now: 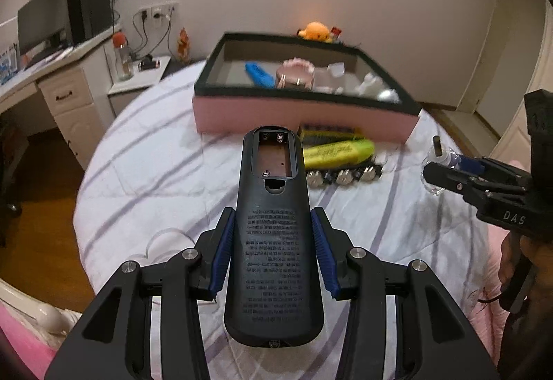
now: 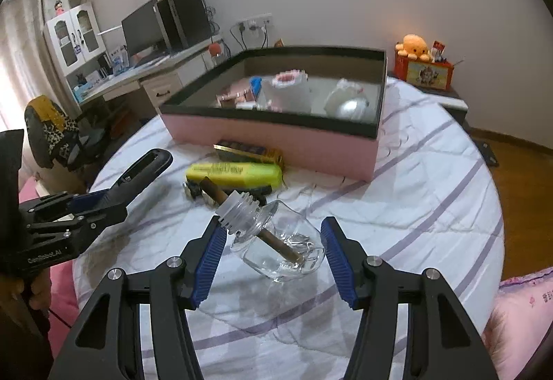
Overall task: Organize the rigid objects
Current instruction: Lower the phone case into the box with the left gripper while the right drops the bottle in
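The left gripper (image 1: 273, 255) clamps one black remote (image 1: 271, 241) between its fingers (image 1: 221, 255), lifted off the bed (image 1: 155, 172). The right gripper's (image 2: 273, 255) fingers (image 2: 207, 259) grasp one glass jar (image 2: 276, 241) holding one brown stick (image 2: 249, 217). Ahead of both sit one pink box (image 1: 304, 117) and one yellow pack (image 1: 337, 150).

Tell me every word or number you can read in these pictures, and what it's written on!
"DAS" – on the black right gripper.
"CanRobot.AI", roughly – on the black left gripper; small.
Rows of print on the black remote control: too small to read.
Writing on the yellow-green oblong case: blurred.
Picture tin: unreadable.
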`<action>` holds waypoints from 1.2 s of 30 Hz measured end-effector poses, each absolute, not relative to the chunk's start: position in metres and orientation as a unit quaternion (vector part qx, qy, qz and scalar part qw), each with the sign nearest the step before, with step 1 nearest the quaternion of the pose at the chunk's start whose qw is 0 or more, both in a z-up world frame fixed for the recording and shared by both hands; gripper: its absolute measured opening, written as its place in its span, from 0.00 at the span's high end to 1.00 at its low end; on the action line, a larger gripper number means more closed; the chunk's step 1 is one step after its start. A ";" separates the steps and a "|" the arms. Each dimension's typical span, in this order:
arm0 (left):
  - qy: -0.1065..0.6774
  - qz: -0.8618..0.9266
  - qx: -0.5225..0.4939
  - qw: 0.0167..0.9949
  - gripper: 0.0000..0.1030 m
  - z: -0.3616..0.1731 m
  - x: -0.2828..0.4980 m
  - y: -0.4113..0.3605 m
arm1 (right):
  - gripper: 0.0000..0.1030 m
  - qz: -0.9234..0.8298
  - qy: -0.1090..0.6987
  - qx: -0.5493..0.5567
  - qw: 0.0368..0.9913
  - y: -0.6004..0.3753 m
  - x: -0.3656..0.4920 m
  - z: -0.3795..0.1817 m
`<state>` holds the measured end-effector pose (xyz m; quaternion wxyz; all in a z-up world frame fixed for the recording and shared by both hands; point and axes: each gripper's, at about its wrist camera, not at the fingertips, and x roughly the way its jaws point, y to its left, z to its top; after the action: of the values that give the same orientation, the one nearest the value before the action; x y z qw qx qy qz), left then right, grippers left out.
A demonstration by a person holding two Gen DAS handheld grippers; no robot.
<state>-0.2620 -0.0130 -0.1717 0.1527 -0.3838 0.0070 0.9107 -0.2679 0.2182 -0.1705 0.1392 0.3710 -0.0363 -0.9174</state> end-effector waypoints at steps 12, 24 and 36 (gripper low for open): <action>0.024 0.939 -0.301 0.162 0.57 -0.094 -0.282 -0.002 | 0.43 -0.940 -0.003 0.311 0.142 0.217 -0.284 -0.107; 0.053 0.936 -0.293 0.188 0.57 -0.075 -0.363 0.030 | 0.43 -0.945 0.027 0.299 0.129 0.229 -0.360 -0.089; 0.050 0.915 -0.358 0.179 0.57 -0.128 -0.462 0.038 | 0.43 -0.925 0.035 0.362 0.112 0.250 -0.464 -0.140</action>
<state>-0.4622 0.0378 -0.1284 0.1794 -0.3579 0.0503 0.9150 -0.4643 0.2497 -0.1397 0.1120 0.3619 0.0354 -0.9248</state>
